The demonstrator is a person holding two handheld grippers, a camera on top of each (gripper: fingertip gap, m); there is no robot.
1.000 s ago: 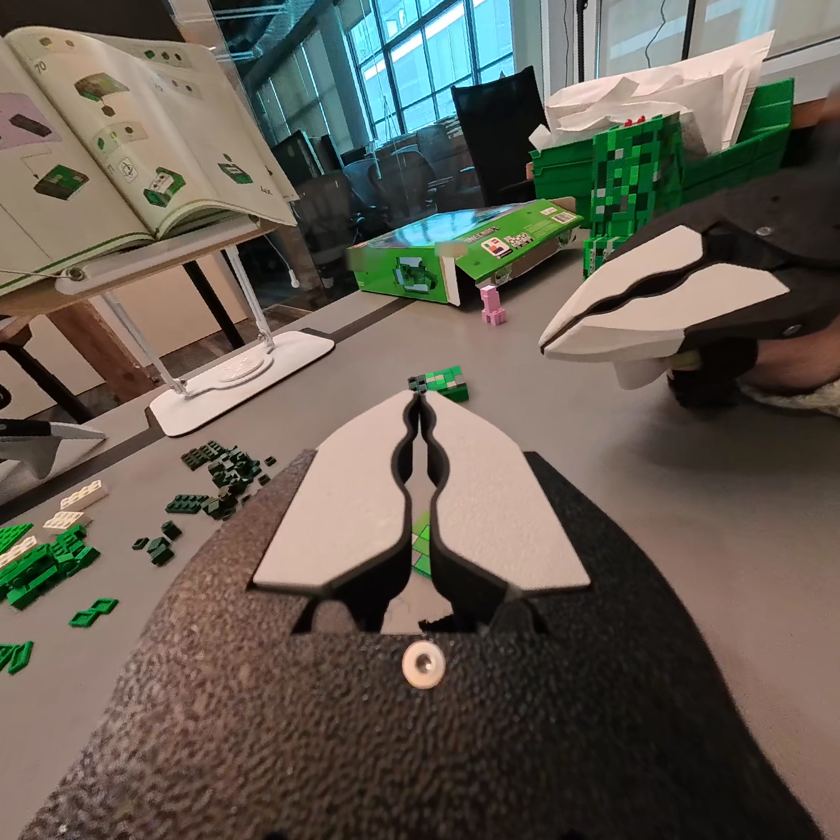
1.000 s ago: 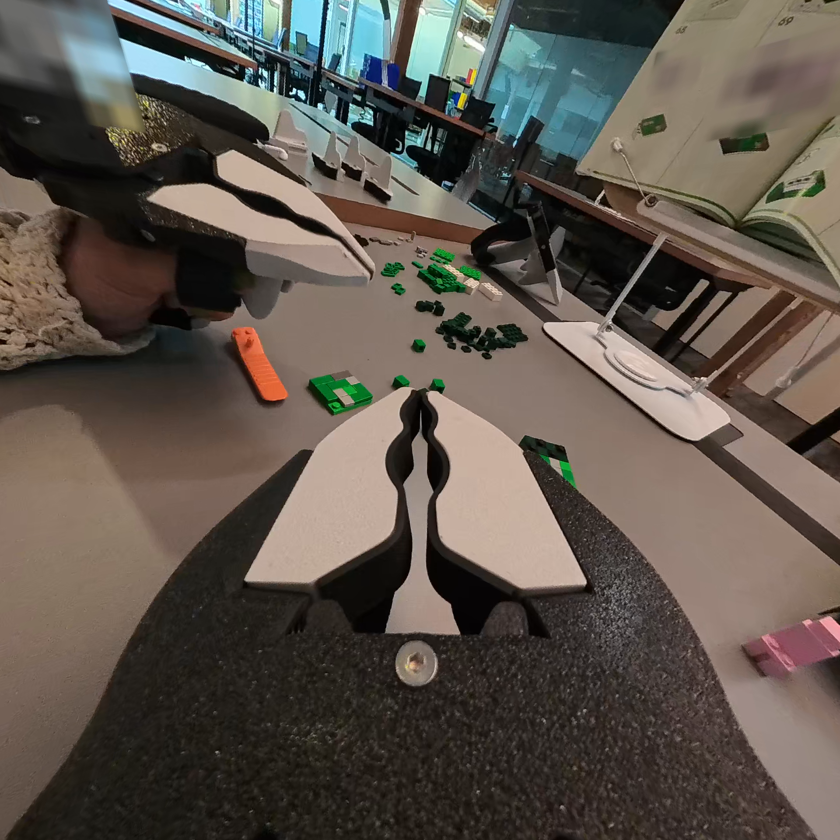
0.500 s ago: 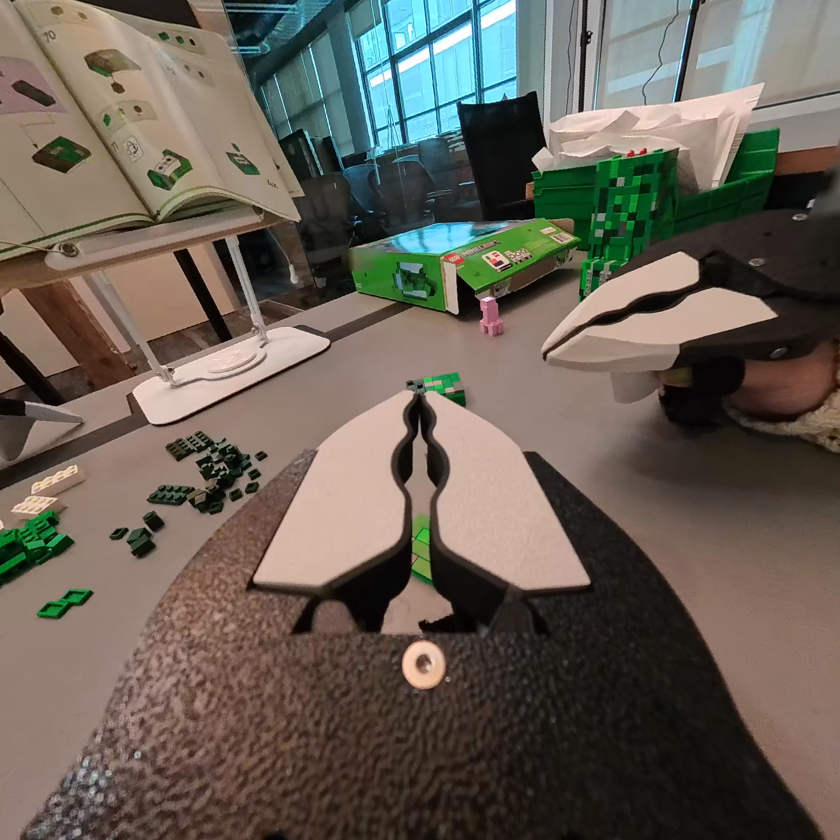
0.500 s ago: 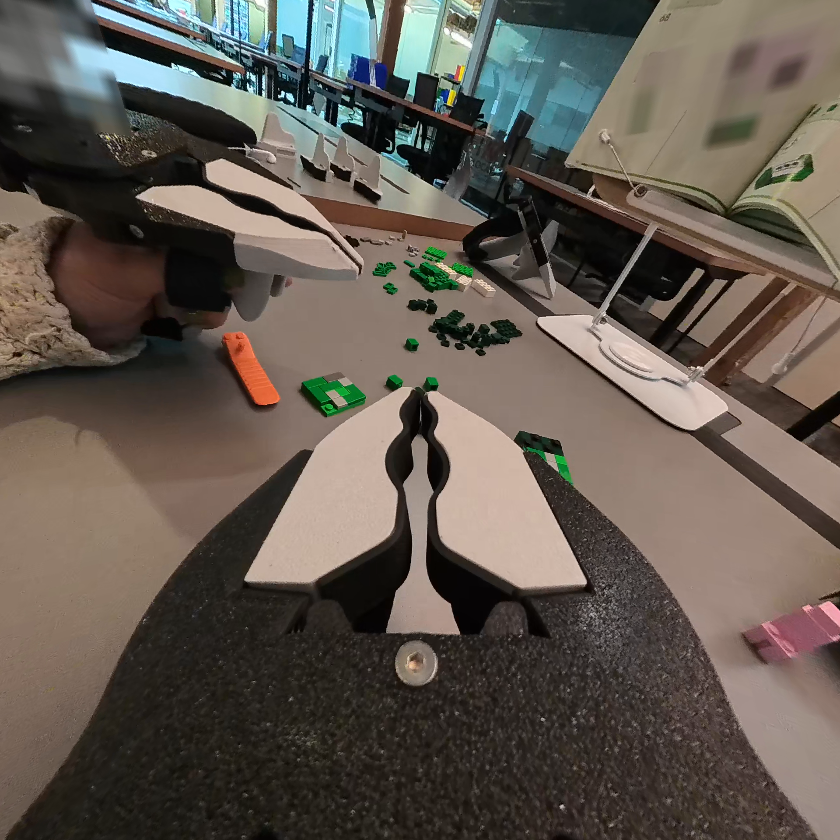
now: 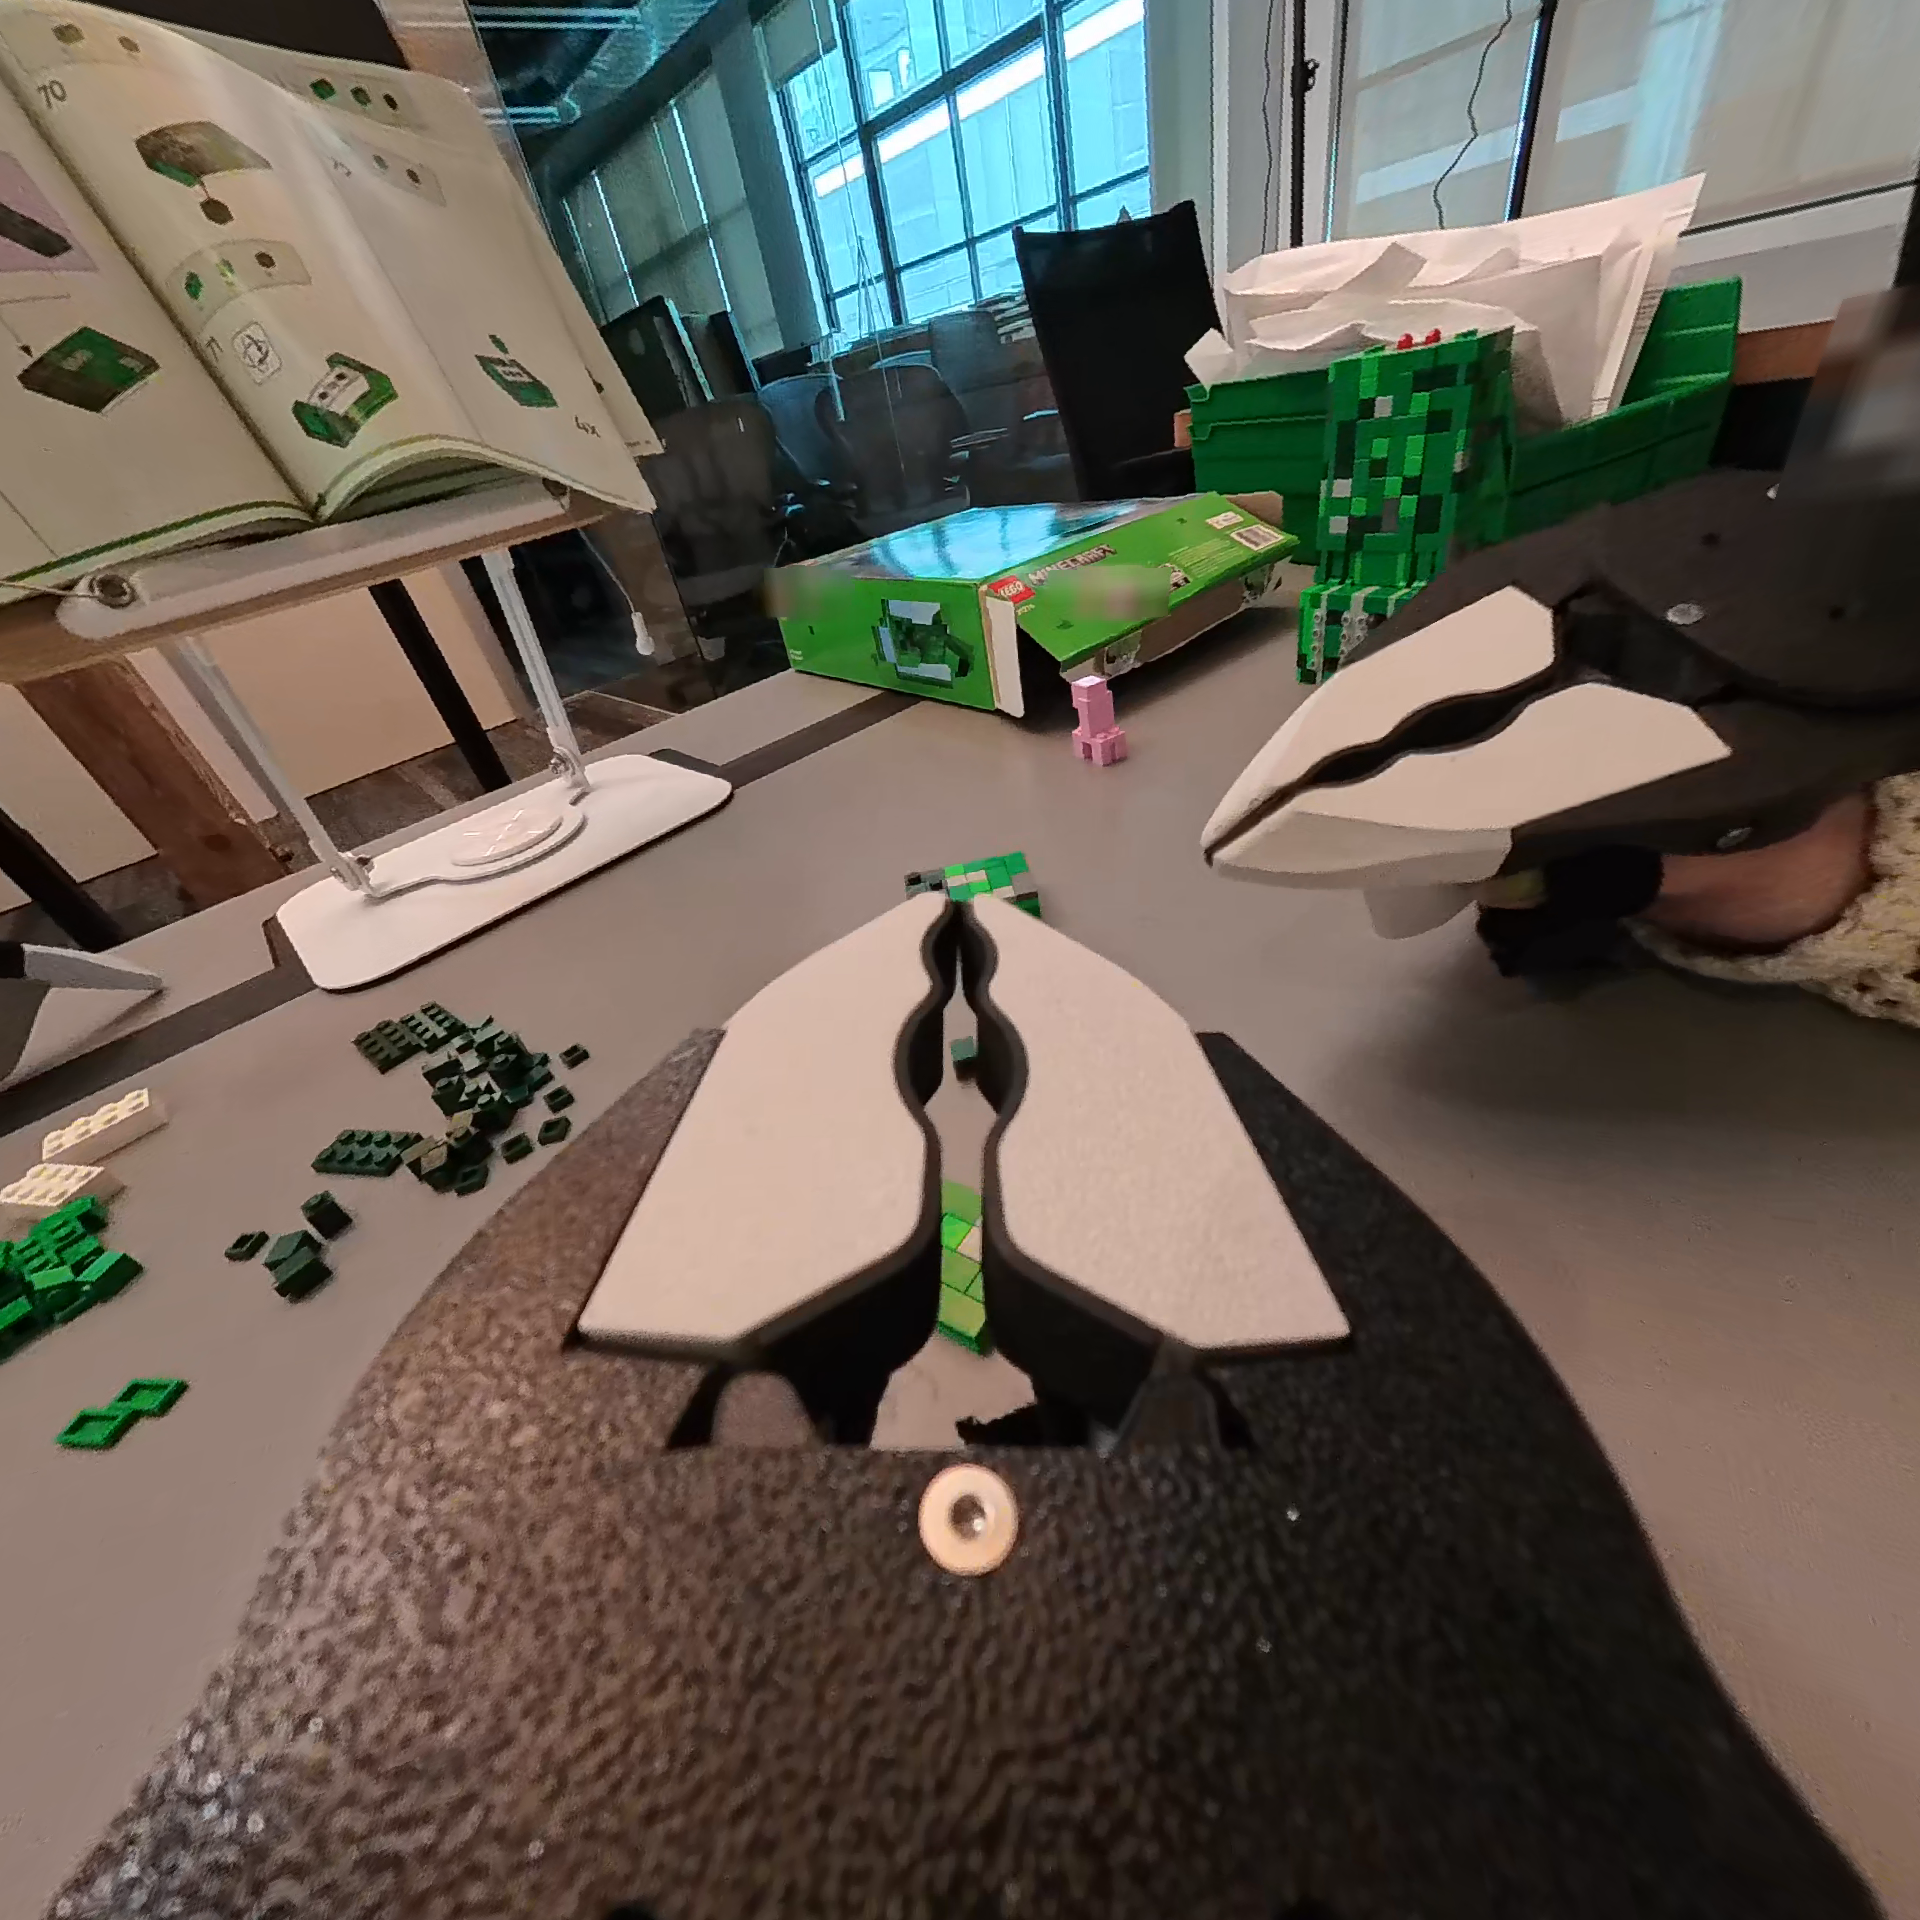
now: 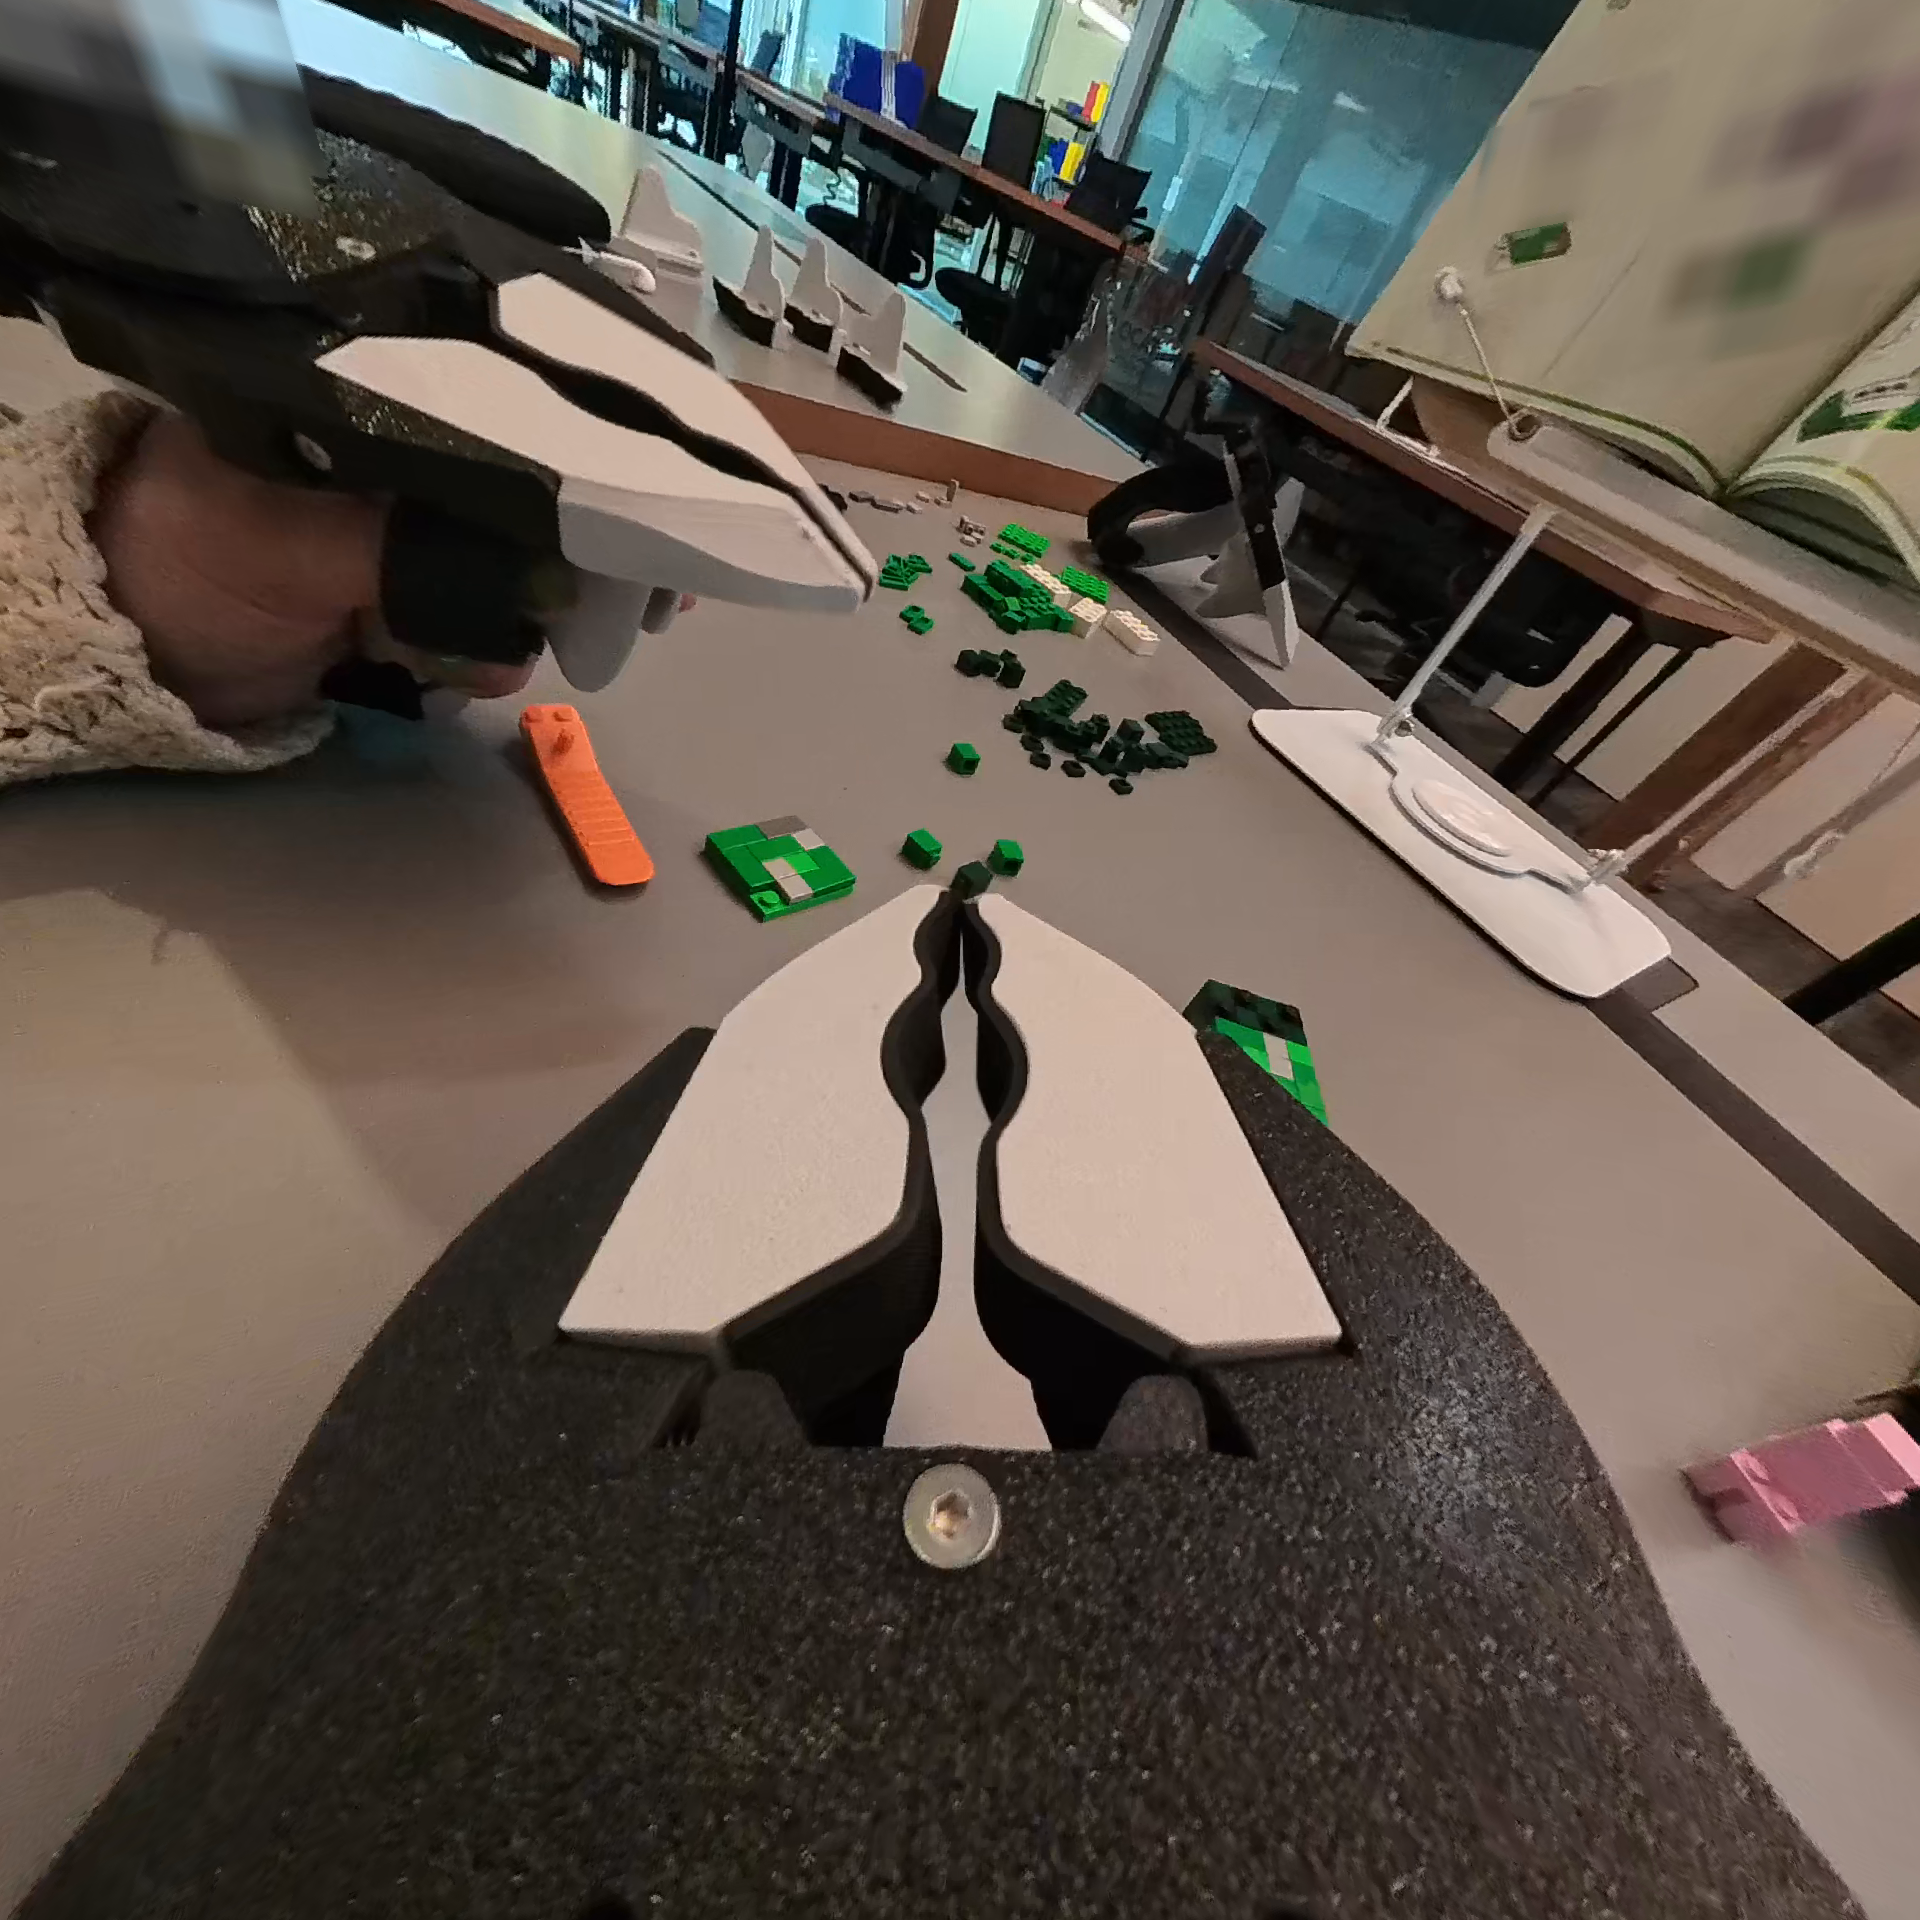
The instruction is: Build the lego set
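Since a second ago, left gripper [image 5: 961,912] has edged forward above the grey table [image 5: 1455,1195], tips pressed together, small green plate [image 5: 961,1288] beneath. Right view: right gripper [image 6: 958,906] closed empty; green-and-grey plate [image 6: 779,865] beside orange separator [image 6: 585,795], mid-table.

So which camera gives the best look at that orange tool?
The right wrist view: the orange tool lies flat and unobstructed on the table, beside a small green plate assembly. The left wrist view doesn't show it.
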